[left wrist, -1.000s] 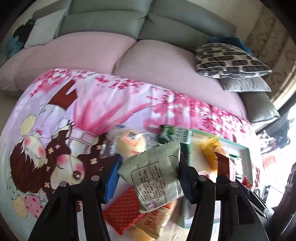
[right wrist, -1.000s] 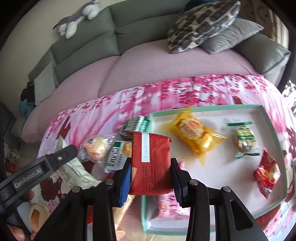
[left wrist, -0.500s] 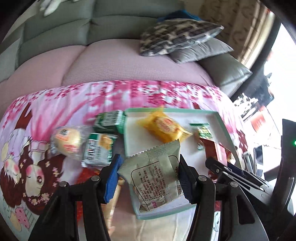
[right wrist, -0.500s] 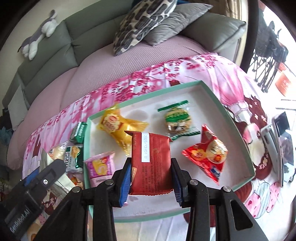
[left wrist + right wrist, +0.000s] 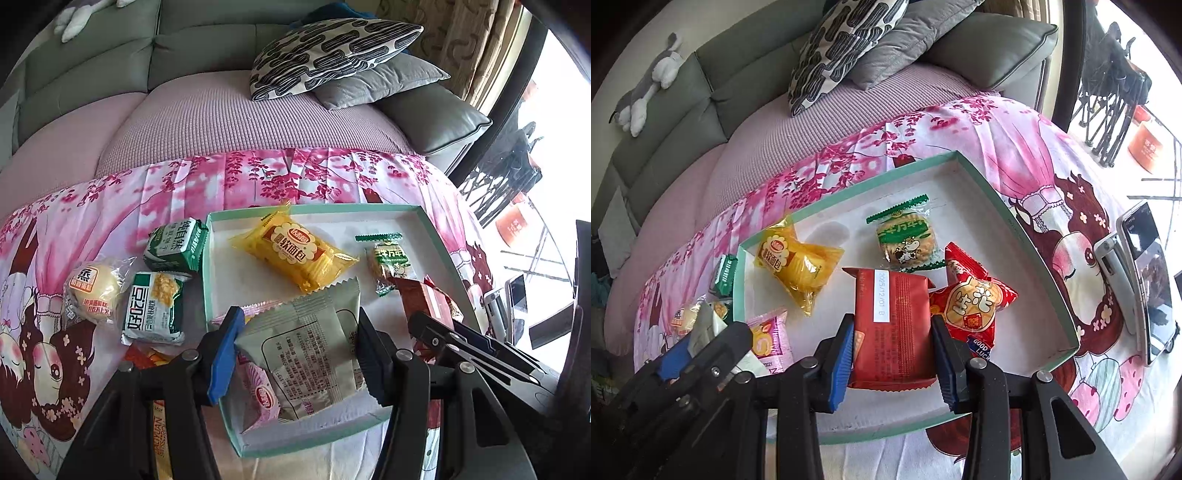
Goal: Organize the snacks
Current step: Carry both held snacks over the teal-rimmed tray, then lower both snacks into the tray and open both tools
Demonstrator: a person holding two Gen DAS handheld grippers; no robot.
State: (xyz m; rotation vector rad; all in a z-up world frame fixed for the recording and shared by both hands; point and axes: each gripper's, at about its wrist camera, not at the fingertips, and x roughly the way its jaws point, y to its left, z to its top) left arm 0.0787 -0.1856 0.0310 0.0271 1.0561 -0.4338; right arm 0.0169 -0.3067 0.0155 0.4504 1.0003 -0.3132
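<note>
Left gripper [image 5: 297,347] clamped on a grey-green packet [image 5: 314,354], both blue pads pressed against its sides, held above the near-left part of the mint-rimmed tray [image 5: 436,236]. Right gripper [image 5: 892,354] closed the same way on a dark red packet [image 5: 892,325], white date strip facing up, held over the near middle of the tray [image 5: 1027,236].

Inside the tray, 4 snacks lying flat: a yellow bread packet [image 5: 798,266] toward the far-left corner, a green-edged biscuit packet [image 5: 907,240] in the middle, a red star-shaped packet [image 5: 973,302] just right of the red one in the grip, partly hidden behind it, and a pink roll-cake packet [image 5: 772,336] at the near-left corner.

Outside the tray, on the pink cartoon cloth [image 5: 258,173], just left of the rim: a green-and-white packet [image 5: 177,245] nearly touching the tray wall, a white-and-green packet with corn picture [image 5: 155,308] below it, a clear-wrapped round bun [image 5: 92,291] beside that, and an orange wrapper [image 5: 147,356] partly hidden under the left gripper's finger.

Patterned cushion [image 5: 328,51] and grey cushion [image 5: 384,79] on the sofa behind. Phone [image 5: 1148,280] lying on the cloth, right of the tray.
</note>
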